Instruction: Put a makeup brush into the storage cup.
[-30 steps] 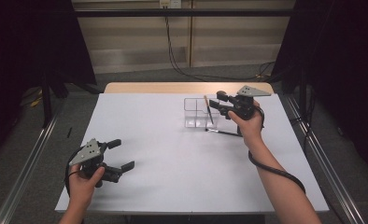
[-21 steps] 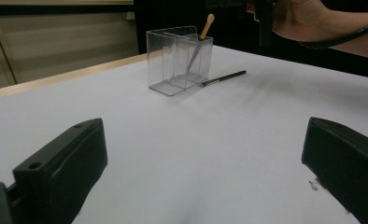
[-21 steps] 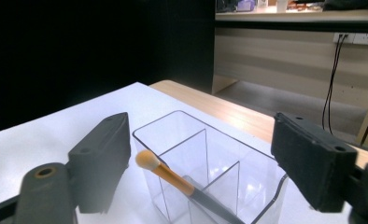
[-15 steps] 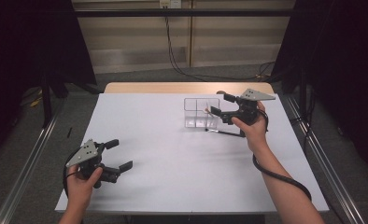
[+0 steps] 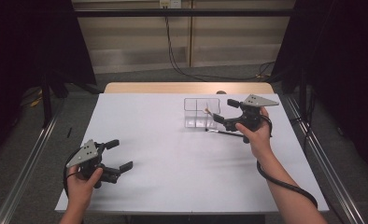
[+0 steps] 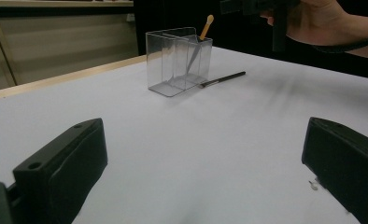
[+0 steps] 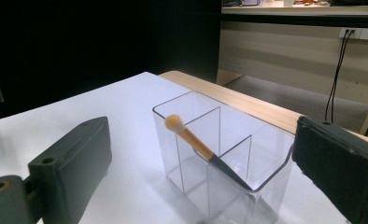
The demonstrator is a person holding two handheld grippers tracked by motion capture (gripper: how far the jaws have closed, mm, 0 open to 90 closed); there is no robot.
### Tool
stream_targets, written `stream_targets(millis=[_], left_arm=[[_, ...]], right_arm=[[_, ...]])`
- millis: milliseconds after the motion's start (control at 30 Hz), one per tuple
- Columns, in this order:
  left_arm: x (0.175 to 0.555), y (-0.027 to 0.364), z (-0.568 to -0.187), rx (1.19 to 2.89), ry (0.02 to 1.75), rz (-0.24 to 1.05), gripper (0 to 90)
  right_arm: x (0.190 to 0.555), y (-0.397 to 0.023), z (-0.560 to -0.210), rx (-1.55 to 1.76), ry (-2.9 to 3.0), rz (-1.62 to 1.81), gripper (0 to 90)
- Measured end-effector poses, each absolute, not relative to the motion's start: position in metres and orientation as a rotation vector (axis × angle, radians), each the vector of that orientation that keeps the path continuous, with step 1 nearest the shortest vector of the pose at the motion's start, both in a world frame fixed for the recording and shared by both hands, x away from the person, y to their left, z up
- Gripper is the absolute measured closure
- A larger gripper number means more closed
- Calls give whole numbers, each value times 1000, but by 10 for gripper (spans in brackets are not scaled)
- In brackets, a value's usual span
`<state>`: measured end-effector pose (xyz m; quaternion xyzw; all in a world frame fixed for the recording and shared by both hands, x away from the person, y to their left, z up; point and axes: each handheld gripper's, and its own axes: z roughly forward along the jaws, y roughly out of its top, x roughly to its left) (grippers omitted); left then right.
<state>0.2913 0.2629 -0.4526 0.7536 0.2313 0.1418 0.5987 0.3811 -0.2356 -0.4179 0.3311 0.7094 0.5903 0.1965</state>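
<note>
At about 1 o'clock on the white table [image 5: 173, 177], I see a clear plastic organizer [image 5: 201, 113] w/ several compartments. A small brush [image 7: 201, 149] w/ a tan tip leans tilted inside one compartment on its right side, tip up and poking above the rim. I can't tell exactly which compartment from overhead. A second, dark brush [image 5: 225, 133] lies flat on the table just beside the organizer, at its 4 o'clock.

My right gripper [image 5: 225, 111] sits just beside the organizer at 3 o'clock. Its jaws have just been opening and now stand spread wide; in the right gripper view the organizer and the leaning brush sit between them, w/ neither pad pressing.

My left gripper [image 5: 119, 155] is well apart, at 7 o'clock near the table's front edge, jaws spread w/ bare table between them.
</note>
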Motion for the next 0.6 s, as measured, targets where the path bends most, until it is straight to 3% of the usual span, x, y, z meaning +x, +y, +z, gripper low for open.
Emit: stream_targets(millis=[600], left_arm=[[288, 263, -453, 1759, 529, 341, 1]], right_arm=[[360, -245, -424, 924, 1999, 1649, 24]])
